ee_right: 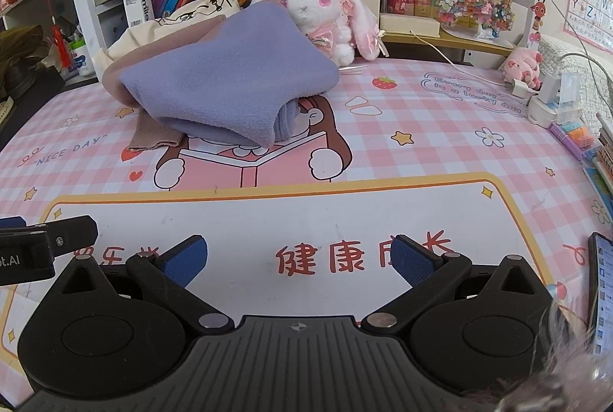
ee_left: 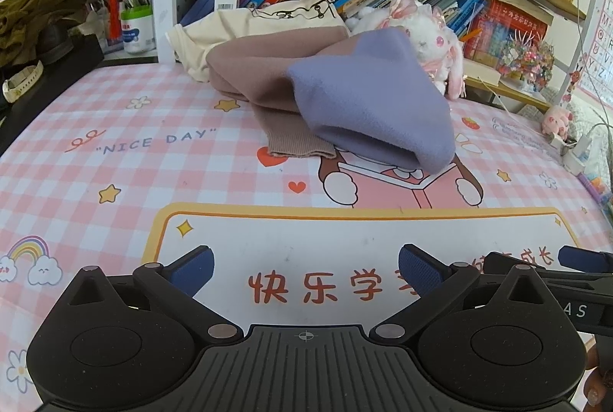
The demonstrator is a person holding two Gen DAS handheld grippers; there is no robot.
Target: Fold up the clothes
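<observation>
The purple and brown top [ee_left: 367,98] sits at the far side of the worktop [ee_left: 115,159], bunched in a loose heap against a cream garment [ee_left: 237,25] and just in front of a white plush rabbit [ee_right: 318,2]. Both grippers hover low over the near edge, well apart from it — the left gripper [ee_left: 304,268] and the right gripper [ee_right: 299,260] each have their fingers spread wide and hold nothing.

The heap could be a rough fold set aside or a garment waiting to be laid out; the pictures fit either. If it is to be folded, the work will go best by taking it at two separate edges, one per gripper, and pulling it flat onto the bare white panel near the grippers, where there is room. Pinching a single layer rather than a bundle should keep the cloth from dragging its neighbour along.

The top looks soft and fleecy. A purple panel drapes over the brown body, folded back on itself at the near end, and a ribbed brown cuff [ee_left: 297,140] pokes out flat on the worktop beneath it.
</observation>
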